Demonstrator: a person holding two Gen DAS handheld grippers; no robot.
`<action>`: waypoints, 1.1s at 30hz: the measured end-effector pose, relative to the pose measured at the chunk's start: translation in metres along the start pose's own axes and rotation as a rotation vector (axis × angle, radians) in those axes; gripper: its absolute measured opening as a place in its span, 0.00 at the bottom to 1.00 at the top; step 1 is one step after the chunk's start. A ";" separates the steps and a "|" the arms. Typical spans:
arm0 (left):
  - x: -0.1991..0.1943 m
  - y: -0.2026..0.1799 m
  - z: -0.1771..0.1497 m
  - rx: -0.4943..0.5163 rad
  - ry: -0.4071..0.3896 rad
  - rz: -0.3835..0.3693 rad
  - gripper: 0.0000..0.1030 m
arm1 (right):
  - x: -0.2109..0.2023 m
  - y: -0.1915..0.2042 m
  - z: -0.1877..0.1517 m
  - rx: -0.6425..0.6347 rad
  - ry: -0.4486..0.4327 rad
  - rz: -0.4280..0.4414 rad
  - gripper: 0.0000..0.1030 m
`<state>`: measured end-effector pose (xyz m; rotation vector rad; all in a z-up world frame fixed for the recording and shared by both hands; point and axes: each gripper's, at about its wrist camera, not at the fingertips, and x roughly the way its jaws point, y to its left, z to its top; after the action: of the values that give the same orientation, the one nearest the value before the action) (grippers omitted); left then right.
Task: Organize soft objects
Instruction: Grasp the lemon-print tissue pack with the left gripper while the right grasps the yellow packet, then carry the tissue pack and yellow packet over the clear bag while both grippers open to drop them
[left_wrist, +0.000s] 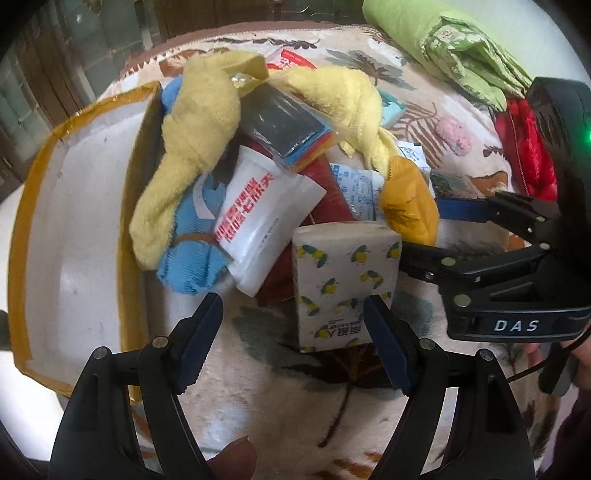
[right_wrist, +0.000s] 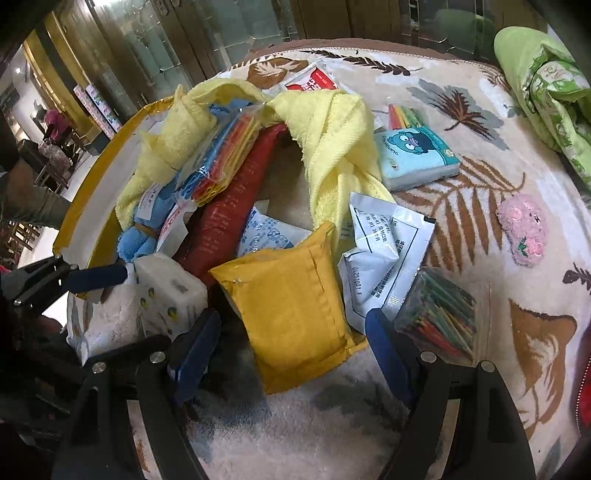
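We see a heap of soft things on a leaf-patterned blanket (right_wrist: 461, 177): a yellow towel (left_wrist: 207, 122) draped over the top, a blue cloth (left_wrist: 192, 254), a white packet with red lettering (left_wrist: 258, 218), a long red pack (right_wrist: 229, 210) and a clear bag of coloured sheets (left_wrist: 291, 129). At the heap's near edge stands a lemon-print tissue pack (left_wrist: 343, 280), upright on the blanket. Our left gripper (left_wrist: 295, 332) is spread wide, one finger touching or just beside the pack's right side, the other well apart on its left. Our right gripper (right_wrist: 295, 336) is also spread, its fingers either side of a yellow padded pouch (right_wrist: 291, 317); we cannot tell whether they touch it. Beside the pouch lie white sachets (right_wrist: 384, 251) and a bag of coloured sticks (right_wrist: 443, 314). A box with yellow-taped edges (left_wrist: 74, 229) sits at the blanket's left edge, against the heap. A green pillow (right_wrist: 546, 92) lies at the far right corner.
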<state>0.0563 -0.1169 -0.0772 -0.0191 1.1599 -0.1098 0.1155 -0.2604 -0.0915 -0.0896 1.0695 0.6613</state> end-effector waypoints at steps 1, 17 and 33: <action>0.000 0.000 0.000 -0.013 0.005 -0.011 0.77 | 0.000 -0.001 0.000 0.000 0.002 0.003 0.78; 0.011 -0.006 0.004 -0.030 0.024 -0.077 0.77 | 0.004 -0.004 0.002 0.009 -0.002 0.026 0.78; 0.023 0.018 0.006 -0.083 0.060 -0.033 0.51 | 0.018 0.000 0.010 -0.001 0.029 0.034 0.50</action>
<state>0.0718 -0.1019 -0.0972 -0.1086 1.2240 -0.0916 0.1291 -0.2484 -0.1015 -0.0822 1.1004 0.6928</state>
